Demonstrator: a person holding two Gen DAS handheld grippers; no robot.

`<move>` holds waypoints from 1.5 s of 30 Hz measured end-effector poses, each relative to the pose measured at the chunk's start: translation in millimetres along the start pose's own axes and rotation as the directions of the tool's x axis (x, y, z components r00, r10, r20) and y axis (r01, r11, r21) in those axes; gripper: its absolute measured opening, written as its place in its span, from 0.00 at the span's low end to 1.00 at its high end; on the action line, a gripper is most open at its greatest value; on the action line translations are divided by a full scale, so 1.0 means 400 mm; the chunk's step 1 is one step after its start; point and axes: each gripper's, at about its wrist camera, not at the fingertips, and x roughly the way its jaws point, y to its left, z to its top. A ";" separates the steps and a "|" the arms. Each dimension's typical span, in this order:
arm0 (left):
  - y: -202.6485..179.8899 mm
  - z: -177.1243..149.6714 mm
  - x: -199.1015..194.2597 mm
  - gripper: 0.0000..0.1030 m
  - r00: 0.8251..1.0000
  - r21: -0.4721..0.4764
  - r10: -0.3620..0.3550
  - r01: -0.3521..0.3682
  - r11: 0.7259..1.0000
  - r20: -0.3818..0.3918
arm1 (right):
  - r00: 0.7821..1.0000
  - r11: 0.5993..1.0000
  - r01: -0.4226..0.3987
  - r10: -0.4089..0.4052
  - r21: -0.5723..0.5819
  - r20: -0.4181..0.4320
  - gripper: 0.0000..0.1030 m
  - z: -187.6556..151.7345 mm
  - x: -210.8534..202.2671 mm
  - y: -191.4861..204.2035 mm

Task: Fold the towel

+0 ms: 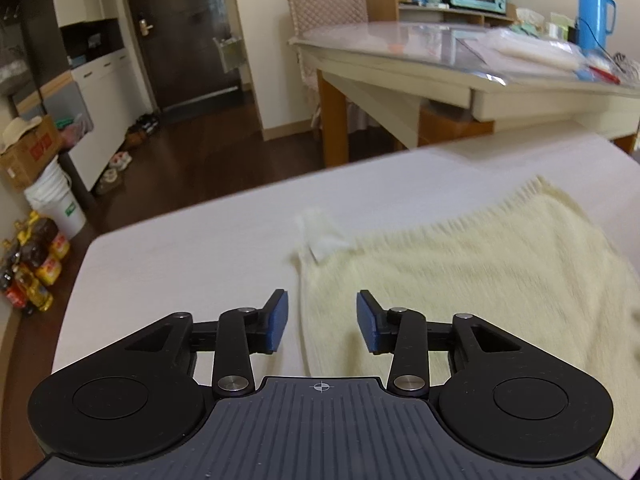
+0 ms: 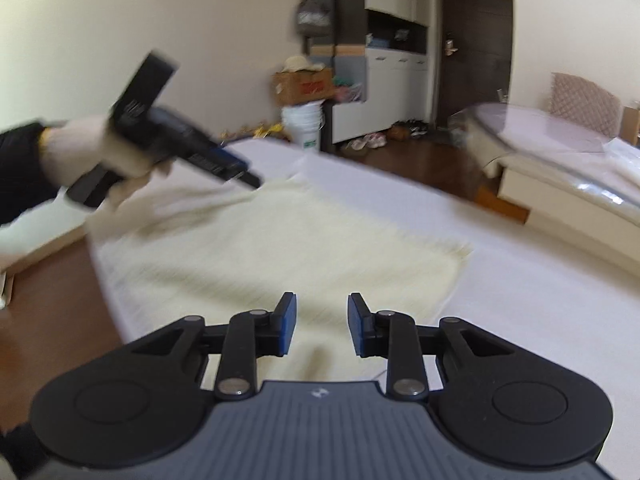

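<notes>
Cream towel (image 1: 472,268), flat on white desk (image 1: 180,256), white tag corner (image 1: 320,240) ahead of left gripper (image 1: 322,322); right gripper (image 2: 322,324) over near edge; both jaws parted, empty; best pinch matching corners squarely before lifting together.

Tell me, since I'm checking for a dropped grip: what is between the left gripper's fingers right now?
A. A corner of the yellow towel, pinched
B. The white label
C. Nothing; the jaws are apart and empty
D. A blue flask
C: the left gripper has its blue pads apart with nothing pinched, above the edge of the towel lying on the white table.
</notes>
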 end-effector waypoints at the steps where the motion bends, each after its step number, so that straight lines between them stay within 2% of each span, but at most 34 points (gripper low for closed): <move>1: -0.011 -0.013 -0.004 0.41 1.000 0.014 0.000 0.000 1.000 -0.004 | 1.000 1.000 0.005 -0.005 -0.016 -0.014 0.29 -0.012 -0.001 0.022; 5: -0.038 -0.047 -0.028 0.41 1.000 0.038 0.014 -0.014 0.999 0.012 | 0.998 0.999 0.021 -0.023 -0.040 -0.058 0.30 -0.044 -0.004 0.050; 12: -0.045 -0.077 -0.051 0.43 0.999 0.043 0.027 -0.028 0.999 0.020 | 0.995 0.999 0.028 -0.031 -0.030 -0.097 0.31 -0.074 -0.063 0.043; 15: -0.044 -0.077 -0.050 0.47 0.999 0.034 0.030 -0.030 0.999 0.021 | 0.993 0.998 0.037 -0.042 -0.047 -0.108 0.31 -0.069 -0.067 0.045; 18: -0.035 -0.079 -0.072 0.49 0.999 0.023 0.012 -0.012 1.000 0.035 | 0.996 0.996 0.051 -0.056 -0.072 -0.067 0.32 -0.069 -0.089 0.049; 20: -0.032 -0.086 -0.095 0.55 0.999 0.026 -0.003 0.002 1.000 0.044 | 0.998 0.995 0.037 -0.042 -0.089 -0.049 0.38 -0.073 -0.108 0.055; 22: -0.027 -0.100 -0.123 0.59 0.998 0.032 -0.034 0.033 0.999 0.048 | 0.998 0.985 0.036 -0.045 -0.167 -0.051 0.40 -0.091 -0.119 0.082; 26: -0.018 -0.130 -0.177 0.59 0.994 0.058 -0.097 0.094 0.994 0.046 | 0.994 0.948 0.061 -0.087 -0.313 -0.070 0.39 -0.119 -0.113 0.135; 29: -0.014 -0.151 -0.222 0.60 0.987 0.094 -0.152 0.147 0.985 0.048 | 0.988 0.901 0.092 -0.136 -0.425 -0.075 0.38 -0.128 -0.089 0.164; 32: -0.019 -0.169 -0.255 0.60 0.984 0.156 -0.176 0.168 0.973 0.041 | 0.986 0.868 0.094 -0.150 -0.488 -0.076 0.37 -0.127 -0.073 0.176; 37: -0.036 -0.202 -0.293 0.60 0.972 0.260 -0.235 0.223 0.939 0.015 | 0.980 0.812 0.094 -0.177 -0.576 -0.090 0.32 -0.136 -0.040 0.189; 41: -0.052 -0.233 -0.304 0.60 0.957 0.337 -0.290 0.281 0.899 -0.023 | 0.979 0.816 0.091 -0.180 -0.570 -0.100 0.26 -0.141 -0.037 0.182; 43: -0.060 -0.253 -0.309 0.59 0.948 0.380 -0.317 0.308 0.873 -0.040 | 0.980 0.822 0.082 -0.170 -0.563 -0.106 0.13 -0.141 -0.050 0.179; 45: -0.068 -0.267 -0.310 0.59 0.943 0.420 -0.327 0.319 0.850 -0.055 | 0.980 0.826 0.073 -0.163 -0.559 -0.114 0.08 -0.140 -0.062 0.178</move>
